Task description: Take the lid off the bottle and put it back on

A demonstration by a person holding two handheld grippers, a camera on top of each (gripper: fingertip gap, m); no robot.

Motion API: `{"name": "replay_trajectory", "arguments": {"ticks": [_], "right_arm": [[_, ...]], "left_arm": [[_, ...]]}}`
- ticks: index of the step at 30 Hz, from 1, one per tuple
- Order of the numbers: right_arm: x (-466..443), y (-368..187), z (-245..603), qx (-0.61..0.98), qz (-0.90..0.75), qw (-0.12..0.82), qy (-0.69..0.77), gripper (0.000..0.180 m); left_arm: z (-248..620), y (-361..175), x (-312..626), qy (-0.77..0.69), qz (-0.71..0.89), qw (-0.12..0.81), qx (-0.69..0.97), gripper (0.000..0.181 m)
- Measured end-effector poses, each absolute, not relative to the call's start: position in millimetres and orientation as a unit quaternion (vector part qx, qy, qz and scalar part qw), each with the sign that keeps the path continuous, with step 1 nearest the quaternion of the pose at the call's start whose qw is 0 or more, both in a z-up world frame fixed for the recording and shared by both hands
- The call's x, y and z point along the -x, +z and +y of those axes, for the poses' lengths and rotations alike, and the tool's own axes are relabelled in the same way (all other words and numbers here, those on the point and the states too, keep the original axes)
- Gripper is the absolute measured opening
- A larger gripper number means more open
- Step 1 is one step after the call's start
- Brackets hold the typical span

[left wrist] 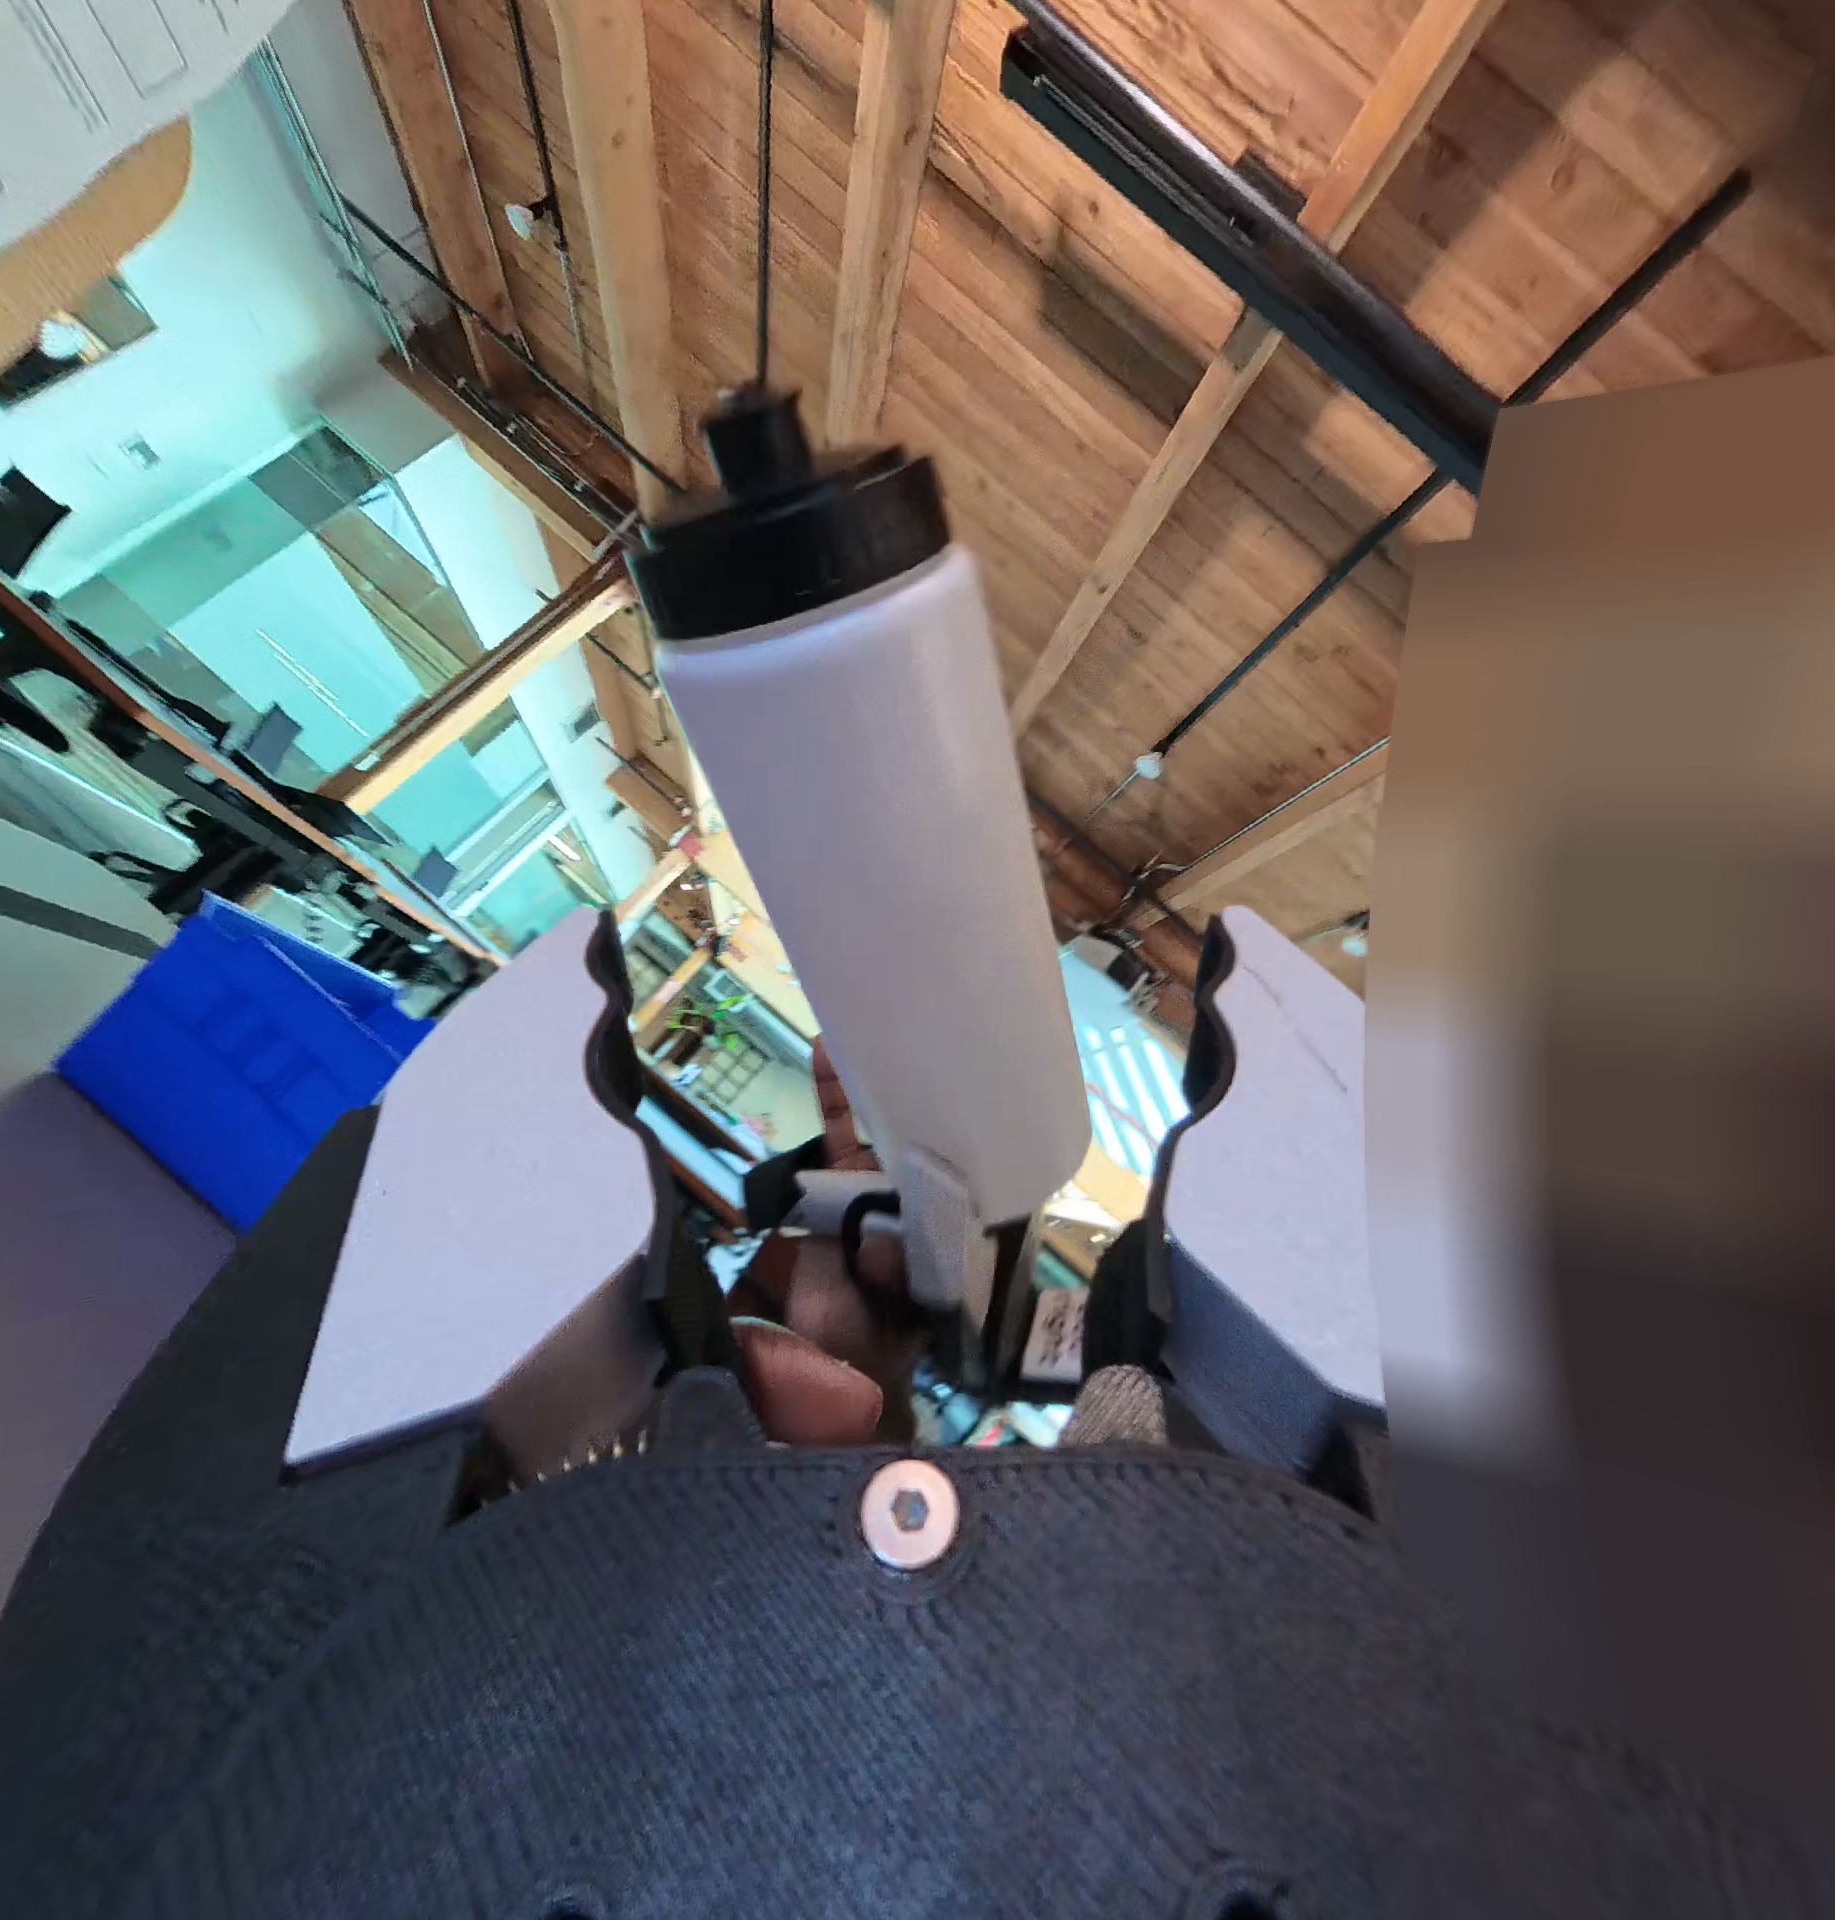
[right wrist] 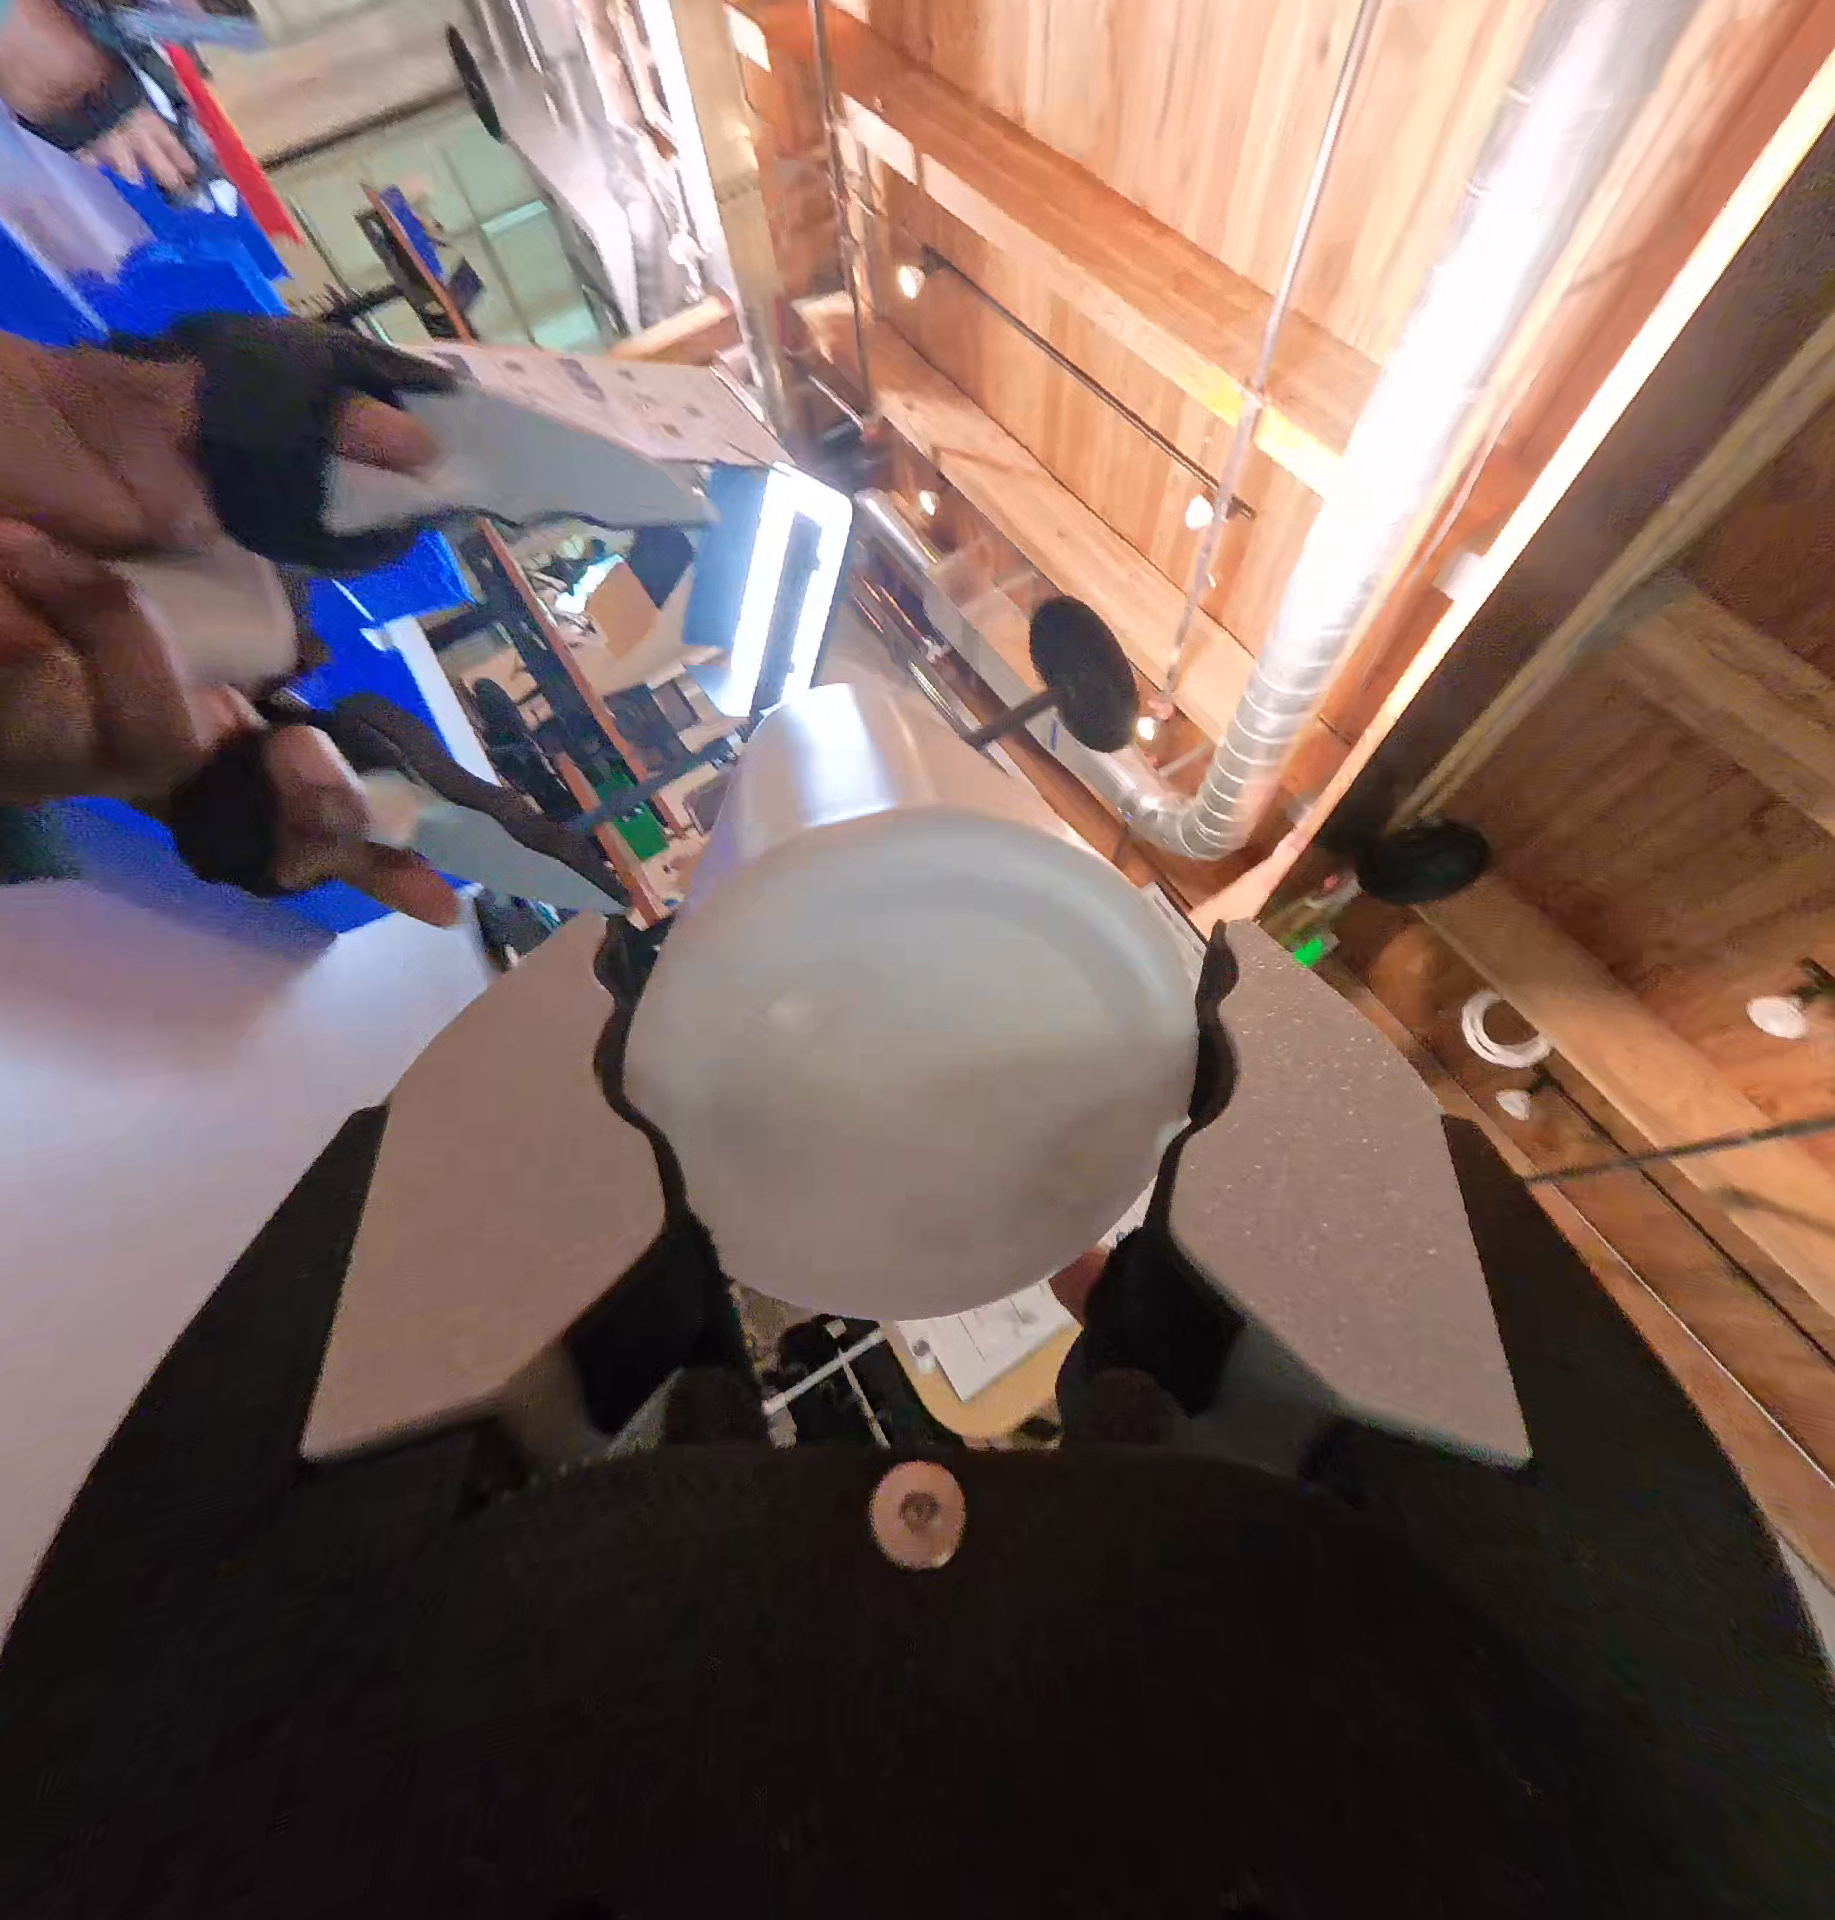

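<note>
**White bottle, black lid, grey-and-black claws**

Ahead of the left gripper (left wrist: 908, 1039), grey-padded with black wavy edges, the bottle (left wrist: 871, 883) is plain white under a black lid (left wrist: 788, 540). Left of this claw sits a blue bin (left wrist: 238, 1049). Between the right gripper (right wrist: 908, 1039) fingers, the bottle's base is milky white. Overhead, the ceiling (left wrist: 1100, 312) shows warm brown wood grain.

Open air around lid (left wrist: 788, 540), nothing crowding it. Bottle (right wrist: 908, 1060) base wedged between right gripper (right wrist: 908, 1023) fingers (right wrist: 1297, 1164), blocking that gap.
</note>
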State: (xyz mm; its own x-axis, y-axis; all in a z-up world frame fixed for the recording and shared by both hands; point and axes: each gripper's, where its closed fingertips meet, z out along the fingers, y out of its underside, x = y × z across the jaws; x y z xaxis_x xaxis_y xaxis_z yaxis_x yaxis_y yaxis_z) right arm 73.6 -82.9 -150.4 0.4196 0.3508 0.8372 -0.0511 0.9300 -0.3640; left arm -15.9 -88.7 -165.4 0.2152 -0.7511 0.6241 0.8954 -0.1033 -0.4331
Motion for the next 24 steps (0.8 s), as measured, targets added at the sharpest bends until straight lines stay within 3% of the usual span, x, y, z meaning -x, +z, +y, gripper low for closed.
{"name": "replay_trajectory", "arguments": {"ticks": [5,9,15,24], "right_arm": [[-152.3,-129.9,3.6,0.28,-0.434,0.852,0.084,0.104],[-211.0,-154.6,81.9,0.413,-0.373,0.827,0.081,0.104],[-243.8,-244.2,169.0,0.629,-0.318,0.695,0.141,0.104],[-249.9,-311.3,173.7,0.791,-0.326,0.515,0.05,0.104]], "left_arm": [[-89.4,-183.9,34.2,-0.541,-0.071,0.708,0.448,0.101],[-87.6,-194.6,50.1,-0.529,-0.089,0.716,0.447,0.098],[-84.6,-203.4,47.1,-0.519,-0.088,0.713,0.462,0.096],[-86.5,-214.2,16.5,-0.419,0.002,0.714,0.56,0.093]]}}
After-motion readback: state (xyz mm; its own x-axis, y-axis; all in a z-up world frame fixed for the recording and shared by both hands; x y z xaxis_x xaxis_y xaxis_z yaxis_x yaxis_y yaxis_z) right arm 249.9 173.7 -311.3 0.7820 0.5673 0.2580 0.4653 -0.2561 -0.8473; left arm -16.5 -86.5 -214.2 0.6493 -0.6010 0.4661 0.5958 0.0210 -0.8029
